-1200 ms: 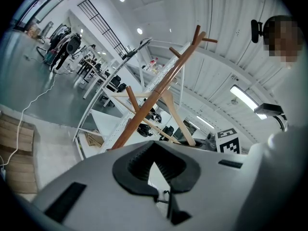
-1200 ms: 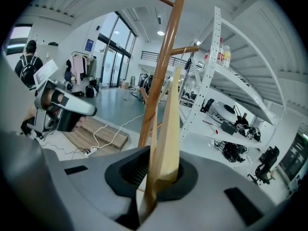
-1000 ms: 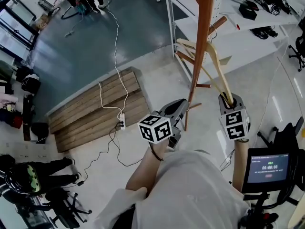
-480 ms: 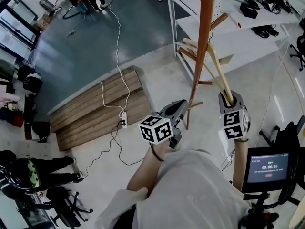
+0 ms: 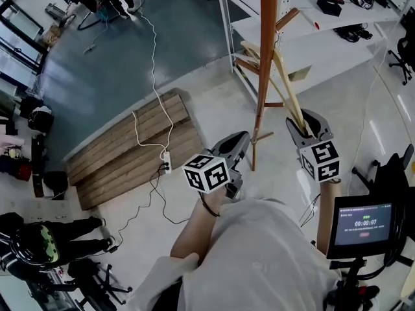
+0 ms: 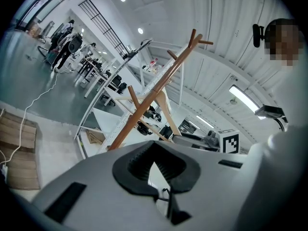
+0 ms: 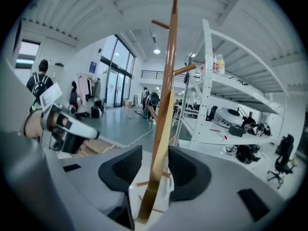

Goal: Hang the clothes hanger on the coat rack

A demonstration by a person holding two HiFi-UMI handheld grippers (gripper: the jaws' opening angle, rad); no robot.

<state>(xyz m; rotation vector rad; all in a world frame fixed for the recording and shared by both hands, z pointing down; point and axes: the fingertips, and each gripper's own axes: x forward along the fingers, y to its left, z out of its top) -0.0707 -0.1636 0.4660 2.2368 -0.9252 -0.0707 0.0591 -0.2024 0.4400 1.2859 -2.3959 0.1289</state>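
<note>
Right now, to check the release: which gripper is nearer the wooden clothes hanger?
Right. The right gripper has the lower end of the clothes hanger between its opening jaws, pads not pressing it. The left gripper sits across the coat rack pole from it, not touching.

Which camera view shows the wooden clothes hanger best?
The head view: the clothes hanger shows nearly whole, running beside the coat rack down into the right gripper. The right gripper view shows only one arm, between its opening jaws. The left gripper view shows a small distant part.
</note>
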